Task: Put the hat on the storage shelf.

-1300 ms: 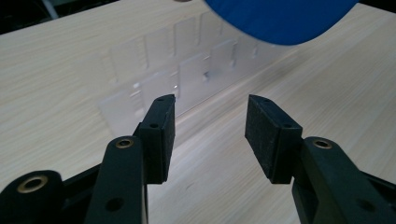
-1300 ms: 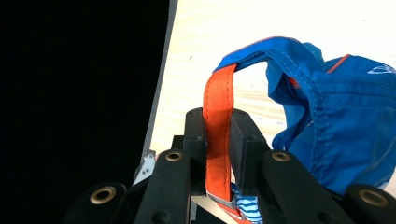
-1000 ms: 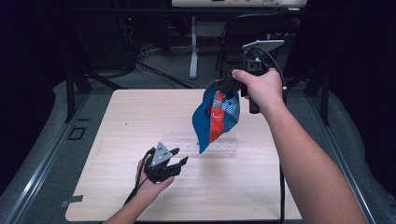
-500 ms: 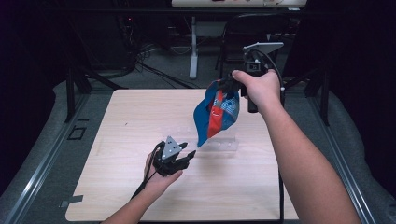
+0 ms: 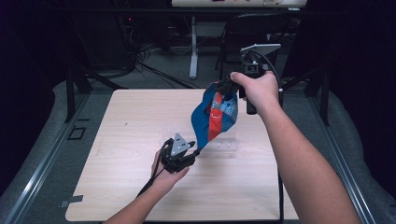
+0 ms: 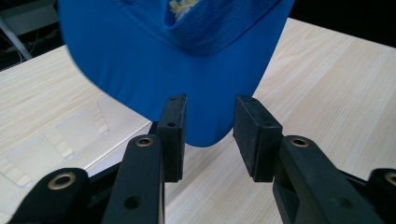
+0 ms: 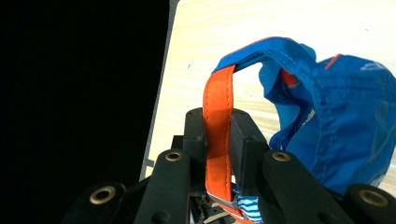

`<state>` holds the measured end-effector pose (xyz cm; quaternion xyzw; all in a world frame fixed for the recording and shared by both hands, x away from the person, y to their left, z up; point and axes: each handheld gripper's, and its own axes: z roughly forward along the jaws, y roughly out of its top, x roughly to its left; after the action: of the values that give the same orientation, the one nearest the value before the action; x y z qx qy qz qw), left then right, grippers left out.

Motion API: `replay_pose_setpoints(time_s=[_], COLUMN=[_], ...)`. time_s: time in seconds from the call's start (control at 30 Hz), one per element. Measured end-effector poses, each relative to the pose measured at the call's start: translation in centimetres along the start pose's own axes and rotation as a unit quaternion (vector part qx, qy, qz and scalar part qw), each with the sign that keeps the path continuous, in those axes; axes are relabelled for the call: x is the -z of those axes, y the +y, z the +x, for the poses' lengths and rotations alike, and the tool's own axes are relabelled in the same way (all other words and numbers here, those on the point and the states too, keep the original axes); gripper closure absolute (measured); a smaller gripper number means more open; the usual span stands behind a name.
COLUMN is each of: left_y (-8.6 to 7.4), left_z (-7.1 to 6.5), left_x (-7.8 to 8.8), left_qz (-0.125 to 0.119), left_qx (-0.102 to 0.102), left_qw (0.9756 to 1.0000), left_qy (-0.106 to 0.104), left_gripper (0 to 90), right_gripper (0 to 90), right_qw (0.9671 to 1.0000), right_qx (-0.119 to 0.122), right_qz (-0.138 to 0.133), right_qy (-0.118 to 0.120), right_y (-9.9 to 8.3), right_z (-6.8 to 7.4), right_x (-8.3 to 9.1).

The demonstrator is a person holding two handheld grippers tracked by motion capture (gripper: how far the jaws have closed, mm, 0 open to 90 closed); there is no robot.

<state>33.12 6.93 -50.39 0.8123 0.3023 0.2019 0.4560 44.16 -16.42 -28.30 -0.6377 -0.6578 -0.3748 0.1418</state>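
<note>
Two grippers on one cap (image 5: 215,116). Right gripper (image 7: 218,140) is clamped on the cap's orange strap (image 7: 218,121) and holds the cap in the air over the table (image 5: 121,121), brim hanging down toward the person's left. Left gripper (image 6: 206,135) sits low, just under the brim (image 6: 187,93): brim tip lies between its pads (image 6: 173,135), pads not yet pressing it, jaws part open and just been closing around it. Cap's long axis runs steeply, strap up at the right hand, brim down at the left one. Left gripper is nearer the brim, so the next grip looks like its job. Clear plastic stand (image 5: 224,142) lies flat on the table right behind the brim, near but not blocking. Nothing else in the way.
</note>
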Motion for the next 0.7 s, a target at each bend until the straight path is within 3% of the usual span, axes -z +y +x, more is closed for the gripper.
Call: replay_pose_setpoints(time_s=[0.33,0.7], left_y=[0.1,0.5], left_z=[-0.2,-1.2], left_x=[-0.9,-0.2], left_qz=[0.012,-0.005], left_qx=[-0.005,-0.017], left_qw=[0.9998,0.9998], left_qy=[0.013,-0.013], left_gripper=[65.1,56.8], right_gripper=[78.2,78.2], right_qw=[1.0,1.0], right_qx=[0.002,-0.002], right_qz=[0.004,0.0], right_qy=[0.0,0.0], right_y=[0.0,-0.1], right_z=[0.1,0.1], right_x=[0.0,0.2])
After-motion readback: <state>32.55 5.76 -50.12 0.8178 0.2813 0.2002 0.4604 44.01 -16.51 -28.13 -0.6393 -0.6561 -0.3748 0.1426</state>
